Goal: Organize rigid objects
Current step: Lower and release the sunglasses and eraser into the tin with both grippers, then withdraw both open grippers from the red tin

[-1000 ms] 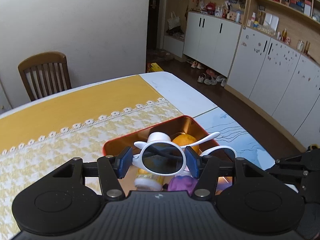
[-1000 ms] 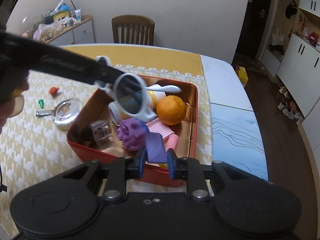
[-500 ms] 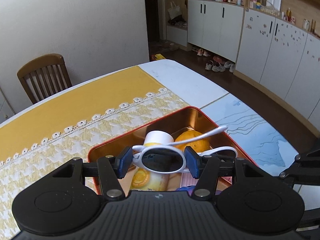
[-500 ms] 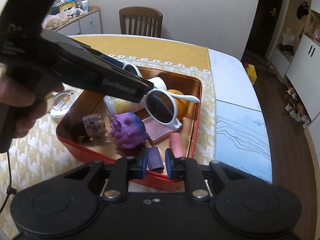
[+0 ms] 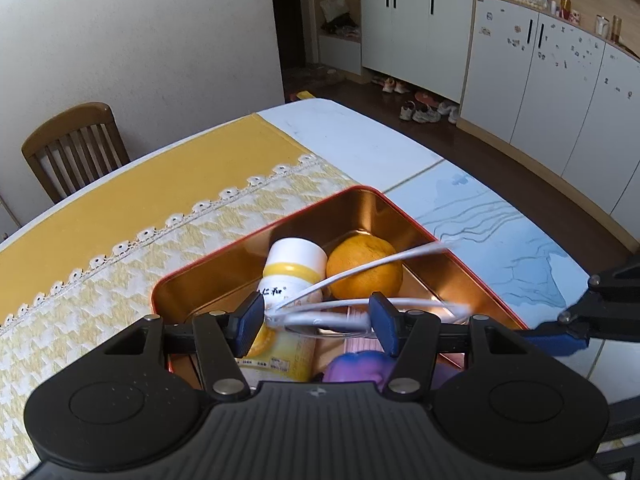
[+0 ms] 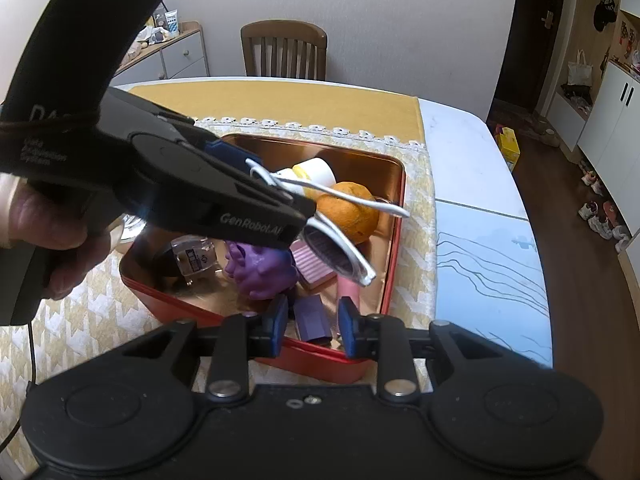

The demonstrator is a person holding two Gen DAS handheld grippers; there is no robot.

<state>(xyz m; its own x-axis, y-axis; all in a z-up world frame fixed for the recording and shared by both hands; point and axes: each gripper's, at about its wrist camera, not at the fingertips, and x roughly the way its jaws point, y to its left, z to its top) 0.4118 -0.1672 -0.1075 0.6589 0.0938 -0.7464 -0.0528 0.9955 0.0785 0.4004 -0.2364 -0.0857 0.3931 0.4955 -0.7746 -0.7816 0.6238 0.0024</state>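
1. Sunglasses (image 5: 320, 314): one white-framed pair with dark lenses, held over the red tin (image 5: 256, 232) that sits on the yellow cloth of the bench (image 5: 360, 148).
2. Left gripper (image 5: 316, 320): its blue fingers (image 5: 250, 318) are closed on the frame of the sunglasses, one on each side, with the temple arms sticking out forward over the tin.
3. Right gripper (image 6: 312, 322): its fingers (image 6: 276, 324) stand a little apart at the near rim of the tin, either side of one dark purple block (image 6: 312, 318); whether they touch it I cannot tell.
4. Counted in the tin: one orange (image 6: 348, 212), one white-and-yellow bottle (image 5: 294, 268) lying on its side, one purple soft toy (image 6: 260, 268), one pink ridged pad (image 6: 312, 266), one pink stick (image 6: 348, 292), one small glass bottle (image 6: 194, 258) with a dark cap.
5. The right wrist view alone shows the glass bottle, the block, the pink stick, the person's left hand (image 6: 52, 232) around the left gripper's handle, and a dark lens of the sunglasses facing down and to the right.
6. The left wrist view alone shows the sunglasses edge-on between the fingers, blurred, and the tip of the right gripper at the right edge.
7. One wooden chair (image 6: 284, 54) stands behind the bench in both views.
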